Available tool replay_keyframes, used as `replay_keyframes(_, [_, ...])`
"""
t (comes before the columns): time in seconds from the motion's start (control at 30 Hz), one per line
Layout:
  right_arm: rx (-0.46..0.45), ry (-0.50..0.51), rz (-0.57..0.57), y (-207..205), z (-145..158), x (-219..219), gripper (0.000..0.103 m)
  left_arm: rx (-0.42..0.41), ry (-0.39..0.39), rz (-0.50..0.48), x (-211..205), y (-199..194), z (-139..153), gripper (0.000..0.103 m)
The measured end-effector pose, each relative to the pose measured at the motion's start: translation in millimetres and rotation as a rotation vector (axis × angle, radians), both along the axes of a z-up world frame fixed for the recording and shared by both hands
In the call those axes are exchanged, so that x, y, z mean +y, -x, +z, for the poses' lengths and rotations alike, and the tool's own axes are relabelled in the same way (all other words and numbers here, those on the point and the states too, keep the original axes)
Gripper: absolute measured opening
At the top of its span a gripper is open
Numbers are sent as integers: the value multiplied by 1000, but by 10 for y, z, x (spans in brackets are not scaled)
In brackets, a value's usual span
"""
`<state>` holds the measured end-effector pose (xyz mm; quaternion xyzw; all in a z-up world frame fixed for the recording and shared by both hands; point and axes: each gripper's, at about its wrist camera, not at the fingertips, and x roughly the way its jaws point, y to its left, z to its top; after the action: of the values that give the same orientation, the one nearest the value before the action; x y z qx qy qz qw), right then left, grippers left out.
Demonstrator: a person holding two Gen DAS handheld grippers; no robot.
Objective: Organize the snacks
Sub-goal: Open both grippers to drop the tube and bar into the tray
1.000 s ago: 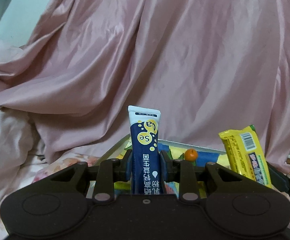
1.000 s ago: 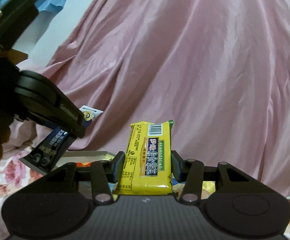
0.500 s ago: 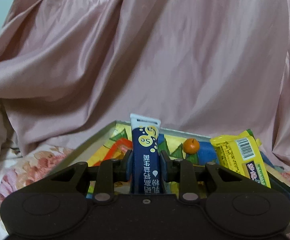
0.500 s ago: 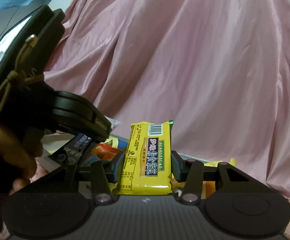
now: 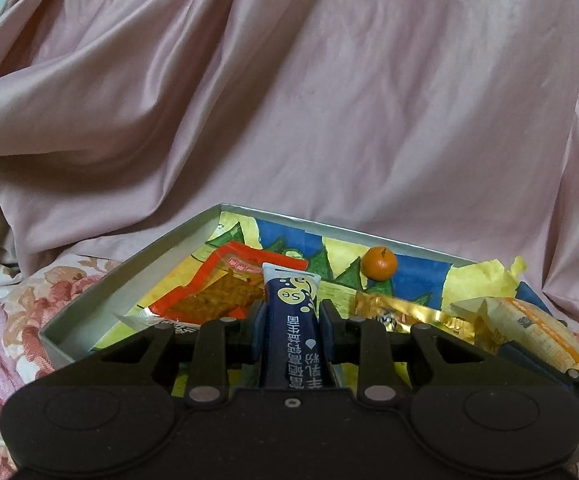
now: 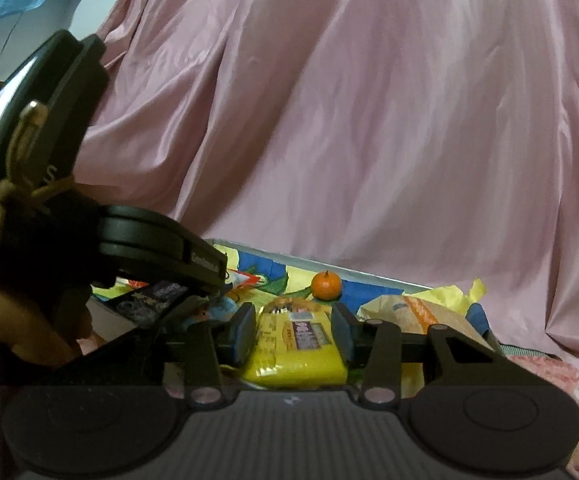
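A dark blue tube [image 5: 291, 322] carries the letters "Se" in a yellow circle near its top, with white Chinese characters running down its length below. A yellow snack pack [image 6: 295, 340] has a small dark label with print too blurred to read. The red packet [image 5: 225, 289] shows a strip of tiny lettering that cannot be made out.

The left gripper [image 5: 291, 326] clamps an upright navy sachet [image 5: 291, 320] above a shallow box [image 5: 129, 280]. Inside the box lie a red cracker packet [image 5: 217, 292], a small orange fruit [image 5: 379, 263], a gold wrapper [image 5: 401, 312] and crumpled yellow paper [image 5: 485, 284]. Pink fabric [image 5: 289, 100] hangs behind.
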<state>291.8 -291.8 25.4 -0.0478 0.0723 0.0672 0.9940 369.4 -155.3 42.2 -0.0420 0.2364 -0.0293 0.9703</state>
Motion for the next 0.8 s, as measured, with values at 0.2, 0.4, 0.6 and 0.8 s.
replay_keyframes(0.2, [-3, -9, -11, 40, -14, -29, 51, 10, 20, 16, 54, 4, -9, 37])
replay_keyframes(0.4, [-19, 1, -20, 80, -7, 11, 68, -21, 34, 38, 134, 116, 101, 63])
replay_keyframes(0.6, [-93, 36, -41, 260, 76, 106, 91, -87, 25, 57, 209, 346, 303, 89])
replay_keyframes(0.8, [-171, 56, -69, 505, 175, 194, 103, -145, 21, 87, 299, 610, 523, 102])
